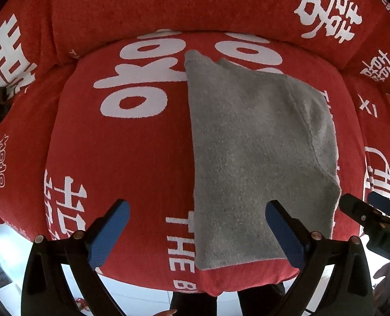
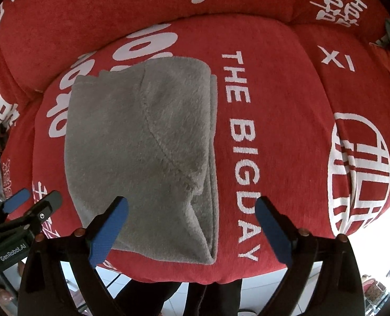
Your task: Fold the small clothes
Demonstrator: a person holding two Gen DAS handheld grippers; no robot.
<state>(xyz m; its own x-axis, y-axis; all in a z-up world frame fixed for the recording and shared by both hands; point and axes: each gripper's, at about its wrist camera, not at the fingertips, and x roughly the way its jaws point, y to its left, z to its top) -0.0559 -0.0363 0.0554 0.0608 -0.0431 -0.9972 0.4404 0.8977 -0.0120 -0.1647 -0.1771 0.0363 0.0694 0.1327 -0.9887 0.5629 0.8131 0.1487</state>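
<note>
Left wrist view: your left gripper (image 1: 197,233) and right gripper (image 2: 192,230) gape empty above the folded grey garment (image 1: 258,158) on the red cushion (image 1: 131,152).

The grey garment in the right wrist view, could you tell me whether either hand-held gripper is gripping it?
No, the right hand-held gripper stands open above the grey garment, which lies folded on the red cushion, unheld.

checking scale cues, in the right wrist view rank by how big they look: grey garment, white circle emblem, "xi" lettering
1. grey garment
2. white circle emblem, though fisheye stretch near the edge makes this less sure
3. "XI" lettering
</note>
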